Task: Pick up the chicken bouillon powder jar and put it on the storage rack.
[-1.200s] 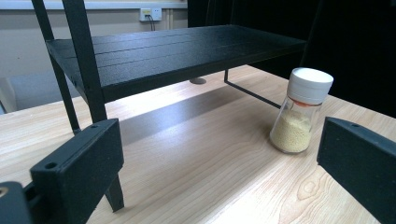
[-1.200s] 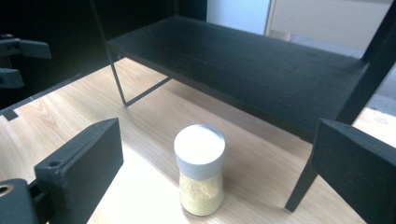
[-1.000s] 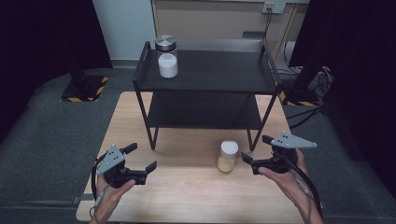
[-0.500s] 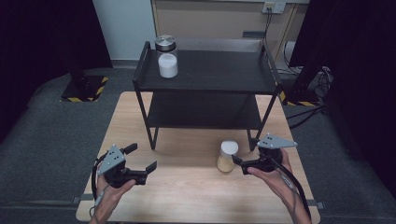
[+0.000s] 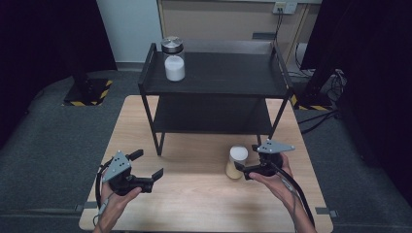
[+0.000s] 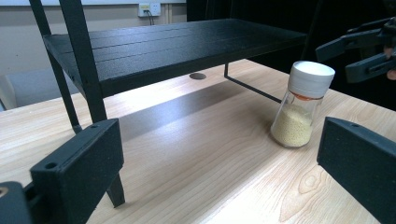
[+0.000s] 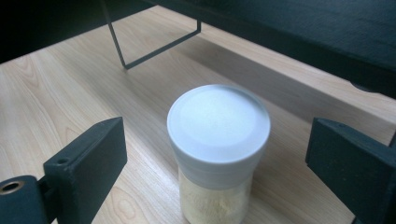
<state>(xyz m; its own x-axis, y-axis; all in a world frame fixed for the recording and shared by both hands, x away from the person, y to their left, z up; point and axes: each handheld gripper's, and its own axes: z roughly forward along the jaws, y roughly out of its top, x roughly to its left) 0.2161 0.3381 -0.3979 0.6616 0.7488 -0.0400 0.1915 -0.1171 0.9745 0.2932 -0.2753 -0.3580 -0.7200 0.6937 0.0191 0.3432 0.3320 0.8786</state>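
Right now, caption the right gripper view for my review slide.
Right gripper open astride a white-capped jar of yellowish powder on the wooden table, pads not touching.

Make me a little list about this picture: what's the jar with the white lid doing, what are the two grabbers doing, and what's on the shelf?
jar with white lid: upright on the wooden table, yellowish grains inside
right gripper: jaws open, one each side of the jar, have just been closing a little, not pressing yet
left gripper: open, nothing between its jaws, apart from the jar
black shelf rack: stands on the table
glass jar with metal lid: on top shelf, white contents
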